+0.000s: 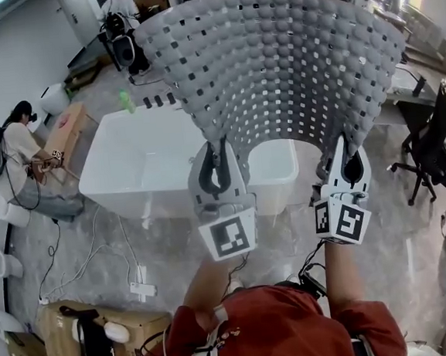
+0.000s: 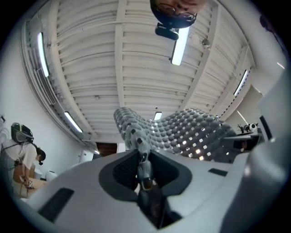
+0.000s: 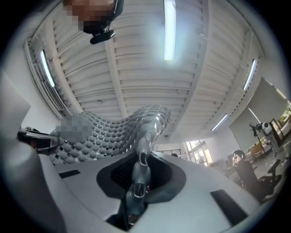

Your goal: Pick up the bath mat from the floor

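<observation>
The grey bath mat, pebbled and full of square holes, hangs in the air, spread wide and curved, above the white tub. My left gripper is shut on the mat's near left edge. My right gripper is shut on its near right edge. In the left gripper view the mat rises from between the jaws toward the ceiling, the left gripper clamped on a thin fold. In the right gripper view the mat likewise climbs from the right gripper.
A white bathtub stands below the mat. A person crouches at the left beside a cardboard box. Cables and a power strip lie on the floor. A black office chair stands at the right. A brown bag sits near left.
</observation>
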{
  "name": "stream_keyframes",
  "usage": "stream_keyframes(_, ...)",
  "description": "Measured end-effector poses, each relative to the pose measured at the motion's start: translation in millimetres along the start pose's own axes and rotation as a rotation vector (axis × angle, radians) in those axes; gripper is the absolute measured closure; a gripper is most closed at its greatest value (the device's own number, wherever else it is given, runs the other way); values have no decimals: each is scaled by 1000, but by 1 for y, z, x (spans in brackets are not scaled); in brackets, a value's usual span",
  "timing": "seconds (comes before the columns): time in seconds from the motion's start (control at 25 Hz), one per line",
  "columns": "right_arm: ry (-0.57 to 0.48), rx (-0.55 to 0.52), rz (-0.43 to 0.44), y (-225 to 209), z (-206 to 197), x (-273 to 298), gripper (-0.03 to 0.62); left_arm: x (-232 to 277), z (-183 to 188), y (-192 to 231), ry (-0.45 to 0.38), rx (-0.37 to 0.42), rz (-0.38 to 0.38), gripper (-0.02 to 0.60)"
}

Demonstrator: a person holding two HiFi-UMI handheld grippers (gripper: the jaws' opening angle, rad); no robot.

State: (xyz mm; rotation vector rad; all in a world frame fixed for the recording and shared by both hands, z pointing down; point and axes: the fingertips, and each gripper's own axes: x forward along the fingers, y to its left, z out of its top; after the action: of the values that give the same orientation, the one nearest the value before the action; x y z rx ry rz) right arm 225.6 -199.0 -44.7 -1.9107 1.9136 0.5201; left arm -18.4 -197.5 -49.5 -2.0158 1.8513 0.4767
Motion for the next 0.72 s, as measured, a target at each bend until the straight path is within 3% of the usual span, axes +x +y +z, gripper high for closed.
stream_keyframes(0.16, -55, -22, -15, 1, 17, -8, 540, -3, 11, -1, -39, 15, 1, 505)
stream_keyframes(0.4, -43, -26, -30, -4, 15, -11, 539, -6, 7, 4, -35, 48, -2, 505)
stream_keyframes(0.72, -17, -40, -23, 1, 7, -14, 539, -9, 3, 4, -12, -10, 11, 505)
